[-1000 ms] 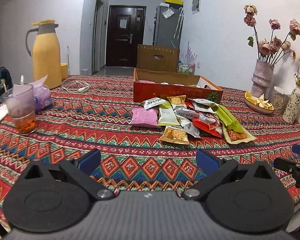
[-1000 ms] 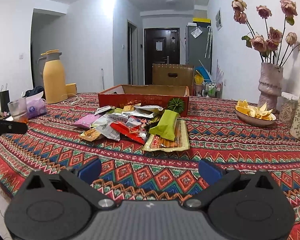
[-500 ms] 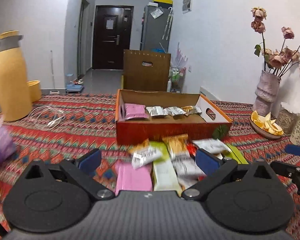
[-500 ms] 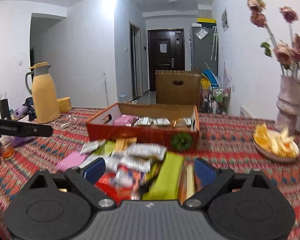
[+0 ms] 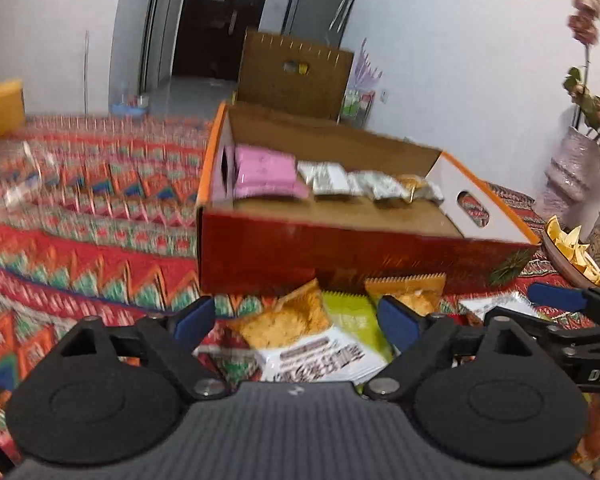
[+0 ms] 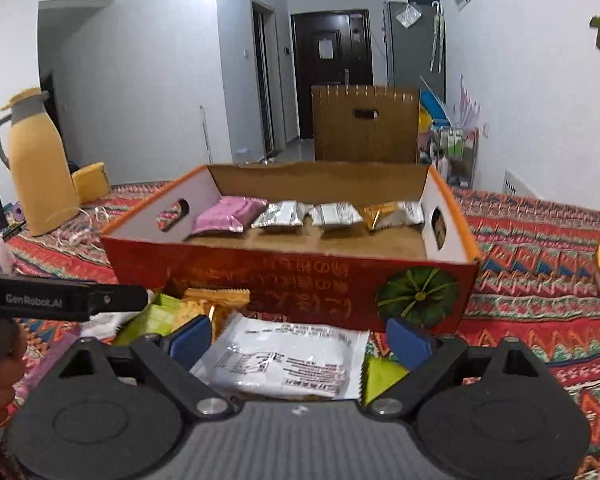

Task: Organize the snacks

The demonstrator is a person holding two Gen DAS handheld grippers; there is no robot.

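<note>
Snack packets are lying in a loose heap on the patterned worktop (image 6: 540, 240), pressed up against the near wall of the red cardboard box (image 6: 292, 280). Inside the box a pink packet (image 6: 228, 218), two silver packets (image 6: 280, 214) and a gold-and-silver one (image 6: 392, 212) are sitting in a row along the floor.

The left claw (image 5: 296, 318) is hovering over the heap with its jaws closing; an orange crisp packet (image 5: 284, 320) and a white printed packet (image 5: 320, 356) are lying between the blue pads, though the blur makes it hard to say whether either pad is touching them. It is gripping nothing.

The right claw (image 6: 300, 336) is hanging just to the right of it, jaws also closing but wide, above a white printed wrapper (image 6: 284, 360) that is lying flat between the pads, apparently untouched. A green packet (image 6: 380, 376) is peeking out beside its right pad.

A yellow jug (image 6: 40, 168) is standing well apart at the worktop's far left.
</note>
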